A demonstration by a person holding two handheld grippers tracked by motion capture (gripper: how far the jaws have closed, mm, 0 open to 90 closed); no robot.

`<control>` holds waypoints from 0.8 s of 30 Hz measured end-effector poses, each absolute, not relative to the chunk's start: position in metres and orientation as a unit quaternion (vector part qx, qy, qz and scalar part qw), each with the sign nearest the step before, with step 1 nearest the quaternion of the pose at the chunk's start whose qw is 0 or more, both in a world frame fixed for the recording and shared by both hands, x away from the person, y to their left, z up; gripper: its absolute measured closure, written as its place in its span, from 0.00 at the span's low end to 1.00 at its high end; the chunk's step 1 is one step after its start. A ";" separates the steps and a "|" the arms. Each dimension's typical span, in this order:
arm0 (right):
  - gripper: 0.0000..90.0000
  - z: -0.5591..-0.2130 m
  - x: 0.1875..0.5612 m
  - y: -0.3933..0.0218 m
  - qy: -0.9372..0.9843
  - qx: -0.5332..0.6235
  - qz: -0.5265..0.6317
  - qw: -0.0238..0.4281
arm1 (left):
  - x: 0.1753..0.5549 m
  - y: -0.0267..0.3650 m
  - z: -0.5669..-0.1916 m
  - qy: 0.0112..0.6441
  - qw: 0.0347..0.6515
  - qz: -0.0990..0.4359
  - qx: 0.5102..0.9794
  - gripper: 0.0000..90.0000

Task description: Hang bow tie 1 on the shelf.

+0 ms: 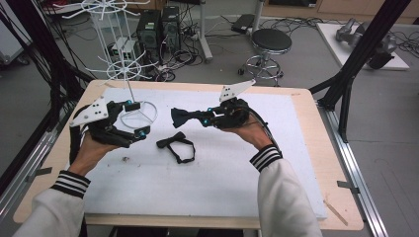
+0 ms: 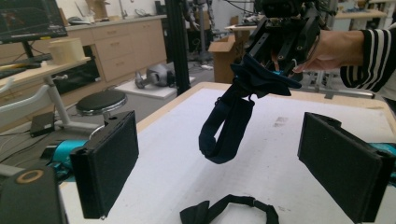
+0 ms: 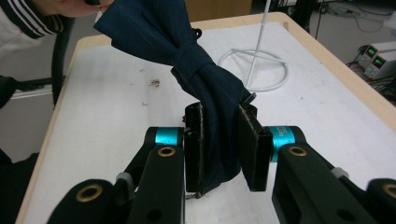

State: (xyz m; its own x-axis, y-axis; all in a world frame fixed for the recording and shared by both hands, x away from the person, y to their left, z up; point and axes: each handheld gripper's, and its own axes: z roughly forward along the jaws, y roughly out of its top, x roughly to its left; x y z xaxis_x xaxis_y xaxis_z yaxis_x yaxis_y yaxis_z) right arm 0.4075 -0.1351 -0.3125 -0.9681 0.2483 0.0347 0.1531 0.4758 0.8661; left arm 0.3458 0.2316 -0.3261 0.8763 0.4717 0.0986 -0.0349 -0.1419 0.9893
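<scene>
While the right gripper [image 3: 220, 149] clamps a navy bow tie [image 3: 196, 70] above the bench [image 1: 306, 148] middle, the left gripper [image 2: 233, 168] hangs wide open near the left edge; a black bow tie [image 1: 177, 144] lies between them

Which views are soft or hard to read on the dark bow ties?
High view: even light, but the held bow tie merges with the right gripper. Left gripper view: its near fingers are slightly soft, and the white table is bright. Right gripper view: sharp, with the cloth weave visible.
</scene>
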 end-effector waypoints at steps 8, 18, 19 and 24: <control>0.82 -0.315 0.407 -0.133 0.860 0.119 0.494 0.048 | 0.350 0.206 -0.317 0.122 0.628 0.186 0.746 0.14; 0.82 -0.315 0.405 -0.127 0.860 0.114 0.495 0.044 | 0.354 0.173 -0.311 0.089 0.613 0.174 0.766 0.14; 0.82 -0.315 0.404 -0.127 0.860 0.113 0.496 0.043 | 0.355 0.172 -0.311 0.089 0.613 0.173 0.766 0.14; 0.82 -0.314 0.403 -0.125 0.859 0.109 0.498 0.044 | 0.356 0.165 -0.312 0.084 0.606 0.173 0.772 0.15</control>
State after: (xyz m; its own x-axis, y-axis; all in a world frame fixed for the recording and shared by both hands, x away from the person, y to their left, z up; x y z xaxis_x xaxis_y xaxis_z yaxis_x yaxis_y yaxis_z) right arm 0.4033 -0.1249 -0.3137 -0.9726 0.2301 0.0329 0.1429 0.4801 0.8655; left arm 0.3564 0.1654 -0.3116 0.9261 0.3394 0.1645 -0.0790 -0.2519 0.9645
